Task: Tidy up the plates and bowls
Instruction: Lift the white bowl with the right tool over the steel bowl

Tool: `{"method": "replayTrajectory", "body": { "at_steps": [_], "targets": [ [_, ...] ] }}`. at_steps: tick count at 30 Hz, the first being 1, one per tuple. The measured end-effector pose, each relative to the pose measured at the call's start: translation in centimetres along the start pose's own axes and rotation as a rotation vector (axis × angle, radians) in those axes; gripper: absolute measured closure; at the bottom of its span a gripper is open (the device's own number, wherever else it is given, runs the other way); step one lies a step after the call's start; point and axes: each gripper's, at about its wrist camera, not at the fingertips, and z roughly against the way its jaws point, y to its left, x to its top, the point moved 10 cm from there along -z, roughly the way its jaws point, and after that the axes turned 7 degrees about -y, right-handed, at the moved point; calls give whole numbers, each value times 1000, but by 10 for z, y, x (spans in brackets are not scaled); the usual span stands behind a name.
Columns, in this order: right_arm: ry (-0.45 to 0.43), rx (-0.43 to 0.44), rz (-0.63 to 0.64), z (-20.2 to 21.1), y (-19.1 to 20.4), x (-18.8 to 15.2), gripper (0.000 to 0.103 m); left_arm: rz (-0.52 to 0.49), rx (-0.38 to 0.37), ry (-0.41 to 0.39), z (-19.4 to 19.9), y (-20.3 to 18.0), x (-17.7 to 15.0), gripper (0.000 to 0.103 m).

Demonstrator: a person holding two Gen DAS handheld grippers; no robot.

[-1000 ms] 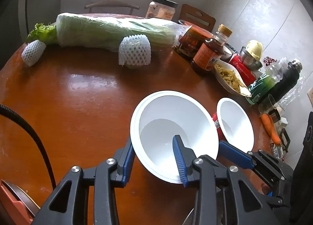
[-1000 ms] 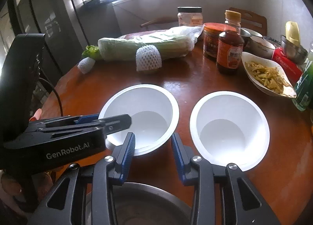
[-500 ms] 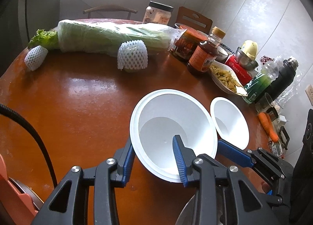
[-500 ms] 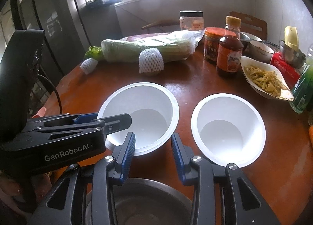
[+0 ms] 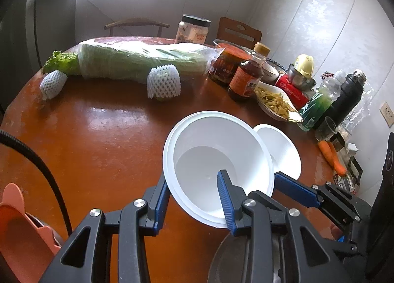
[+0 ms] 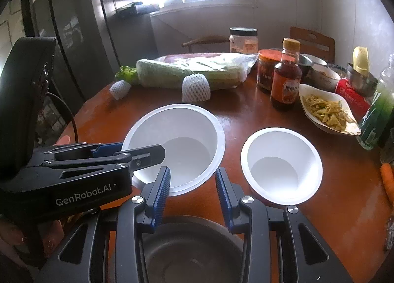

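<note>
Right wrist view, nearest first: right gripper (image 6: 192,194) stands wide, nothing between its blue pads, hovering over the rim of a grey metal basin (image 6: 189,246) at the table's near edge. Just beyond it, the left gripper (image 6: 138,155) comes in from the side, clamped on the near wall of the larger white bowl (image 6: 177,145). The bowl looks lifted and tipped, though clearance from the wood is hard to judge. Beside it, apart, the smaller white bowl (image 6: 280,164) sits upright on the brown table (image 6: 246,115).

Left wrist view confirms the hold: left gripper (image 5: 194,196) has one finger outside and one inside the larger bowl (image 5: 216,157), pinching a single wall near the rim. The smaller bowl (image 5: 278,150) shows partly behind it, with the right gripper's blue finger (image 5: 293,189) close by.

Farther back: a dish of yellow strips (image 6: 327,110), a sauce bottle (image 6: 285,81), a red-lidded jar (image 6: 266,71), wrapped cabbage (image 6: 194,68) and two foam-netted fruits (image 6: 195,88).

Risks, as I judge them:
- Thin plastic wall held at one point; the bowl could pivot or slip out if swung quickly.
- Nesting off-centre could knock the smaller bowl toward the food dish.
- Grippers are near each other; fingers may collide.
</note>
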Motion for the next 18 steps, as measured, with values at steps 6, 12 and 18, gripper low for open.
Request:
{"method": "replayTrajectory", "body": {
  "at_steps": [6, 12, 18],
  "targets": [
    [-21, 1, 4, 13, 3, -1, 64, -12, 0, -16, 11, -6, -2, 64],
    [-43, 2, 3, 27, 5, -3, 64, -29, -5, -38, 24, -16, -4, 64],
    [-58, -1, 7, 38, 4, -6, 64, -45, -5, -54, 33, -23, -8, 64]
  ]
}}
